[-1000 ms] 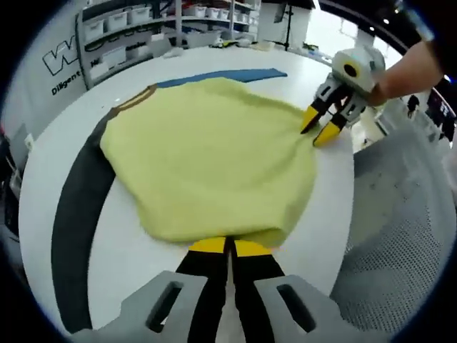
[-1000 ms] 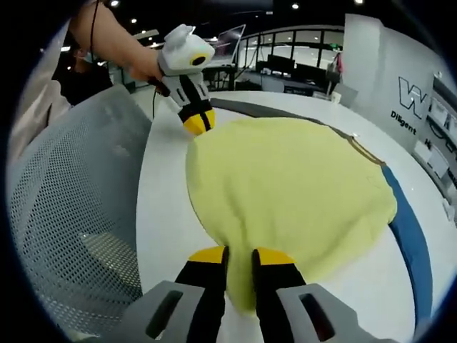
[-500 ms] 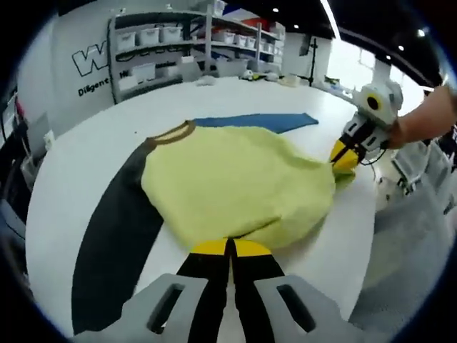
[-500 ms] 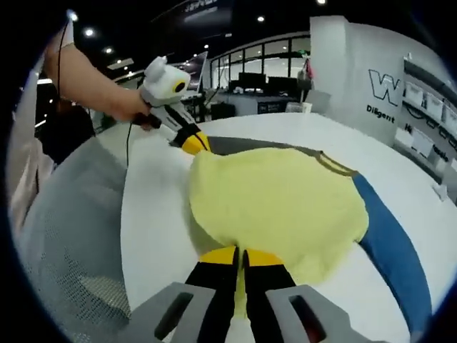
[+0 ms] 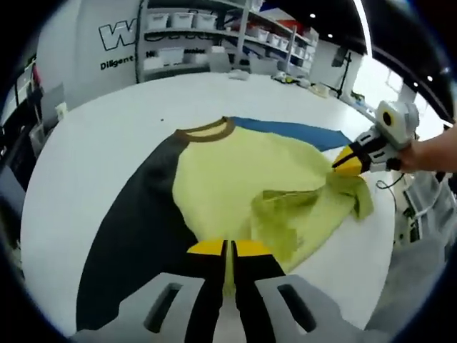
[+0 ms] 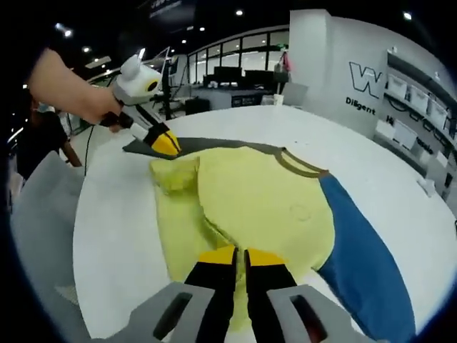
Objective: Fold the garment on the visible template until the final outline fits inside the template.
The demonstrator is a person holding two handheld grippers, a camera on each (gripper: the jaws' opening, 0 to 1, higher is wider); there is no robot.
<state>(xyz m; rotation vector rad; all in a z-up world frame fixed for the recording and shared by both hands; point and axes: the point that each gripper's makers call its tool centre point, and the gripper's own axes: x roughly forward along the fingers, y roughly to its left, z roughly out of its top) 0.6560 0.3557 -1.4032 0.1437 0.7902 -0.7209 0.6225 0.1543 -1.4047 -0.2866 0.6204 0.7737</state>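
- Both jaw pairs are closed on cloth: my left gripper (image 5: 227, 248) pinches the near hem of the yellow garment (image 5: 235, 182), and my right gripper (image 6: 239, 256) pinches the hem at the other corner.
- From the right gripper view, my left gripper (image 6: 164, 143) sits at the far hem corner with a bunched flap of yellow under its tips; from the left gripper view, my right gripper (image 5: 348, 162) does the same at its corner.
- Where it is: the garment lies collar-away on the round white table (image 5: 93, 136), its brown collar (image 5: 207, 130) flat, the dark sleeve (image 5: 136, 243) on one side and the blue sleeve (image 6: 364, 250) on the other, both spread out.
- Done, as I judge it: the bottom edge is lifted and starting to double over the body.
- Left: laying that fold flat, then bringing both sleeves in. I cannot make out a template outline under the cloth, so I cannot say how close the fit is.
- Count: one garment, two sleeves, one collar, two grippers, one table.
- A person's hand (image 6: 71, 89) holds my left gripper.
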